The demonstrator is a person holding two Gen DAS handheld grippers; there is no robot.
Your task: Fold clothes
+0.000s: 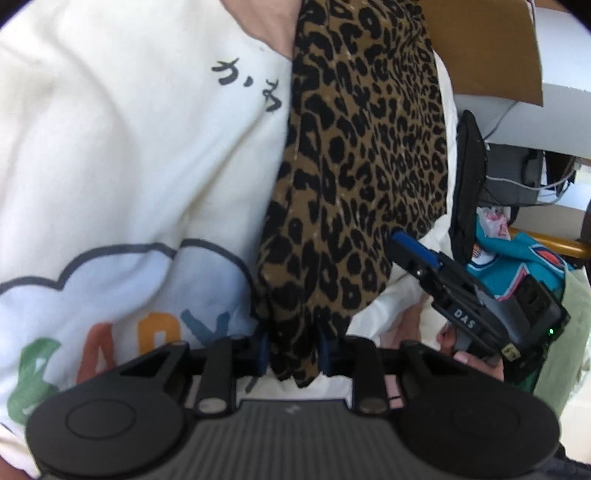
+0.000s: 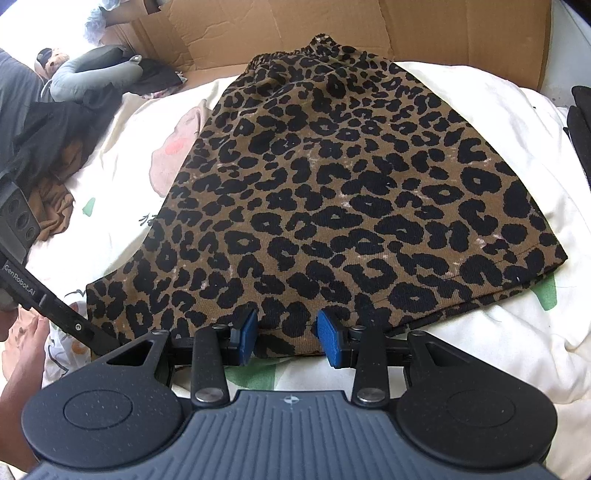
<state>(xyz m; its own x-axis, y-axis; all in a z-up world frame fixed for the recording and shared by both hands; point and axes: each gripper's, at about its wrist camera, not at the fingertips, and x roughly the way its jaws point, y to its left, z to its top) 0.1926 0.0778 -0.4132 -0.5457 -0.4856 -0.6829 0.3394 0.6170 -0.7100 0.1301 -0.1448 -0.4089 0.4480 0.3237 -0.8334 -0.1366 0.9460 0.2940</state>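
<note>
The skirt (image 2: pixel 332 192) lies on the sheet (image 2: pixel 498 122), cardboard (image 2: pixel 406 26) behind it

We see a brown skirt (image 2: pixel 332 192) with black leopard spots on a cream sheet (image 2: pixel 498 147) printed in green, pink and orange. Far off, tan cardboard (image 2: pixel 461 33); our hand-held gripper (image 2: pixel 288 334) pads are blue.

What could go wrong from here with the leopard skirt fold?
The left gripper pinches only a bunched corner of the leopard skirt, so the cloth could slip free. The right gripper has its jaws open around the hem, so that edge could drag and wrinkle across the white sheet.
</note>
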